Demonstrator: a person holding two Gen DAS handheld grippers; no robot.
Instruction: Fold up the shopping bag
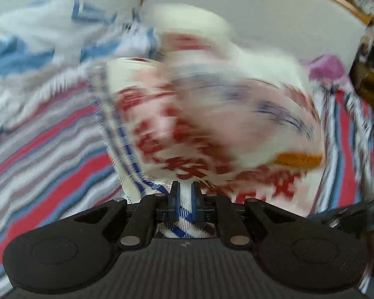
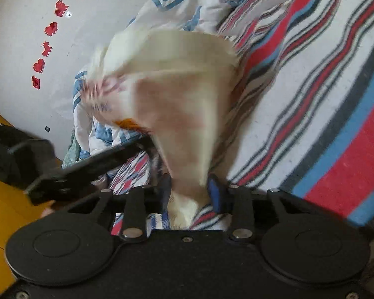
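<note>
**Ana:** White plastic with red lettering, that's the shopping bag (image 1: 212,124), lifted off the striped blanket (image 1: 49,149) that covers the bed. Who has hold of it?

**Ben:** Starting at the left: the left gripper (image 1: 185,194) has its blue pads pressed nearly together, pinching a narrow strip of the bag, the blue-checked edge. I'd say that keeps one end anchored so the sheet hangs taut.

**Ana:** And the other side?

**Ben:** The right gripper (image 2: 190,189) has the bag running down between its fingers, which stand partly apart. The shot is blurred, so I can't tell whether the pads press on the plastic. My guess is it wants the opposite end, to bring both ends together for a fold.

**Ana:** So where is the bag, exactly?

**Ben:** In the air between the two tools, above the blanket's middle, near the crumpled blue-and-white bedding (image 2: 177,7) by the wall (image 2: 25,49).
</note>
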